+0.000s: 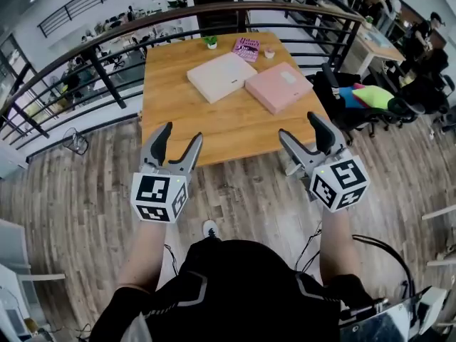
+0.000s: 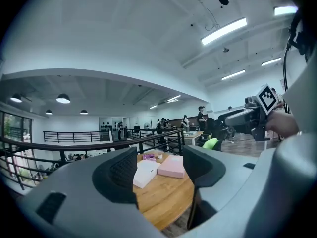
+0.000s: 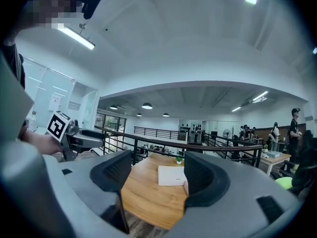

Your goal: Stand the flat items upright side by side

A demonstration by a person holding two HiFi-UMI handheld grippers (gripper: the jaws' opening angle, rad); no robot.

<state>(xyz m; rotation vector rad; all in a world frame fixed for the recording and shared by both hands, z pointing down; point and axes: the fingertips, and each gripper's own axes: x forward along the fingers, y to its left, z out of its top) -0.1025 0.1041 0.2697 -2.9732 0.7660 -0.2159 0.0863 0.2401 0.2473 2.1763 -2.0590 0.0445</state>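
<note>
Three flat items lie on the wooden table (image 1: 214, 123): a cream box (image 1: 221, 76) in the middle, a pink box (image 1: 278, 86) to its right, and a small magenta book (image 1: 246, 48) at the far side. Both grippers hover short of the table's near edge, over the floor. My left gripper (image 1: 175, 140) is open and holds nothing. My right gripper (image 1: 303, 128) is open too, nothing between its fingers. The left gripper view shows the cream box (image 2: 146, 172) and pink box (image 2: 172, 166) between the jaws, far off. The right gripper view shows the cream box (image 3: 172, 175).
A small potted plant (image 1: 211, 41) and a little white cup (image 1: 269, 52) stand at the table's far edge. A dark curved railing (image 1: 85, 48) runs behind the table. An office chair (image 1: 360, 98) with bright cloths stands at the right. Wood plank floor lies under the grippers.
</note>
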